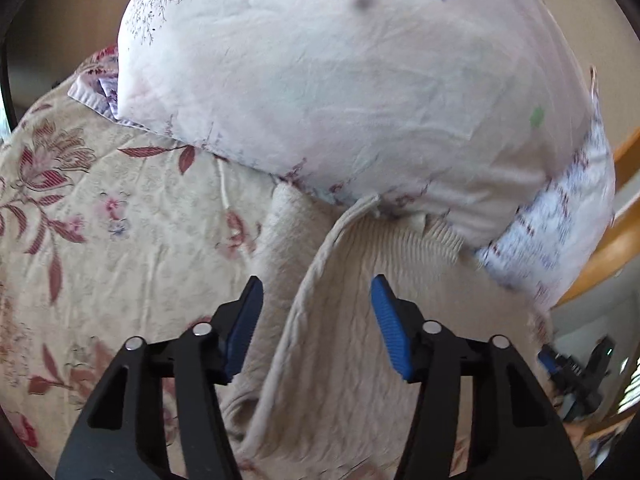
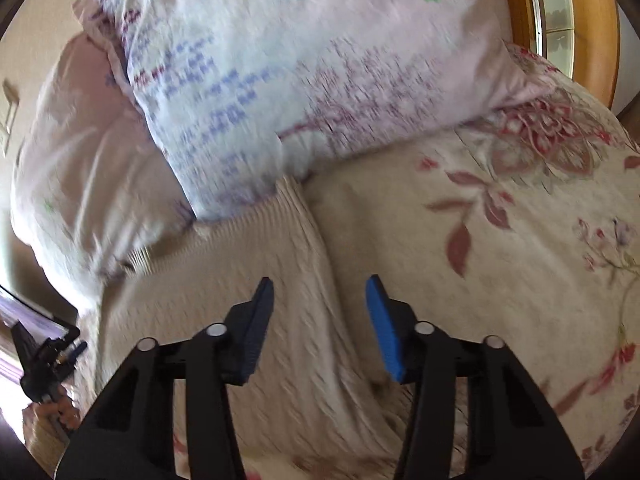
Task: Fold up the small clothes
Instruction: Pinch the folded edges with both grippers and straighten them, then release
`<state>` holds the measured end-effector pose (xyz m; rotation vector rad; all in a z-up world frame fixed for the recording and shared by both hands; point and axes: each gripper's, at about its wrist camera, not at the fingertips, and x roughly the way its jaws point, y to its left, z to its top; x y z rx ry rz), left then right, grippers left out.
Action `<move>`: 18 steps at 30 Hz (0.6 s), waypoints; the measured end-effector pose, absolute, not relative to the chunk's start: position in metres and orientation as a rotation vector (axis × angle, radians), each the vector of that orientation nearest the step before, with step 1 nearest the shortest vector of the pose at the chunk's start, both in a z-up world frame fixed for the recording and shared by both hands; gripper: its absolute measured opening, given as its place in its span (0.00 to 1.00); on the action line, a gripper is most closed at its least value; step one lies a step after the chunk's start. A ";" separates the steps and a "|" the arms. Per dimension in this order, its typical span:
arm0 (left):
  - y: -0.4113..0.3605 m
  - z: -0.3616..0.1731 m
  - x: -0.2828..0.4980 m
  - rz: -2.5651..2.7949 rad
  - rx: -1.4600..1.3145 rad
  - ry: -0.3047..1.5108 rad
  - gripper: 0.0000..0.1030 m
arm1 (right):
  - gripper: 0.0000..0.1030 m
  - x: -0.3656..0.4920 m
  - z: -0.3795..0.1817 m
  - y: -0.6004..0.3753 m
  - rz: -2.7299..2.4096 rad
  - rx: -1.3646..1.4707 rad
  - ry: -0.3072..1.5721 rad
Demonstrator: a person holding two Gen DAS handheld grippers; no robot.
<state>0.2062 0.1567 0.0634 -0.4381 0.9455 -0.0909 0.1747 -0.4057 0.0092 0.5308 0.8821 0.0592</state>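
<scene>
- Clearly both tongs stand parted and empty: the left tongs (image 1: 317, 312) hover over a raised fold of the beige knit garment (image 1: 360, 320), and the right tongs (image 2: 320, 312) straddle its outer edge with nothing pressed between the pads.
- The garment lies on the bed, its ribbed hem (image 1: 432, 236) tucked against the pale pillow (image 1: 340, 80) toward 12 o'clock.
- Risk: a bite taken here may catch the floral bedspread (image 1: 100, 208) along with the knit, since the two are close in colour and lie flush; the fold would then drag the cover.
- Risk: lifting toward 12 o'clock could snag the hem under the pillow and skew the fold.
- Risk: the loose, stretchy knit may slump if only one layer is caught.
- The surface is soft and creased, so it gives under pressure.
- A wooden bed frame (image 2: 516, 8) curves at 1 o'clock in the right view; a tan wall (image 1: 80, 8) shows at 10 o'clock in the left.
</scene>
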 end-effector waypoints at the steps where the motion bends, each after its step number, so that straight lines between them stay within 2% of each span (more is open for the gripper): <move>1: 0.155 0.062 0.202 -0.091 -0.412 0.954 0.49 | 0.44 0.171 0.006 -0.406 0.063 0.517 0.894; 8: 0.149 0.040 0.183 -0.096 -0.371 1.009 0.41 | 0.38 0.163 0.003 -0.396 0.095 0.461 0.934; 11: 0.145 0.033 0.180 -0.083 -0.344 1.026 0.35 | 0.37 0.164 0.000 -0.389 0.091 0.414 0.963; 13: 0.144 0.031 0.179 -0.077 -0.342 1.033 0.27 | 0.32 0.167 -0.002 -0.386 0.089 0.394 0.973; 14: 0.141 0.030 0.180 -0.083 -0.348 1.035 0.23 | 0.22 0.167 -0.001 -0.385 0.088 0.383 0.975; 15: 0.138 0.028 0.181 -0.091 -0.357 1.045 0.13 | 0.17 0.167 0.000 -0.383 0.087 0.375 0.976; 16: 0.137 0.027 0.181 -0.090 -0.356 1.047 0.09 | 0.15 0.166 0.003 -0.382 0.091 0.371 0.969; 18: 0.135 0.029 0.180 -0.096 -0.353 1.044 0.08 | 0.12 0.164 0.008 -0.382 0.099 0.380 0.949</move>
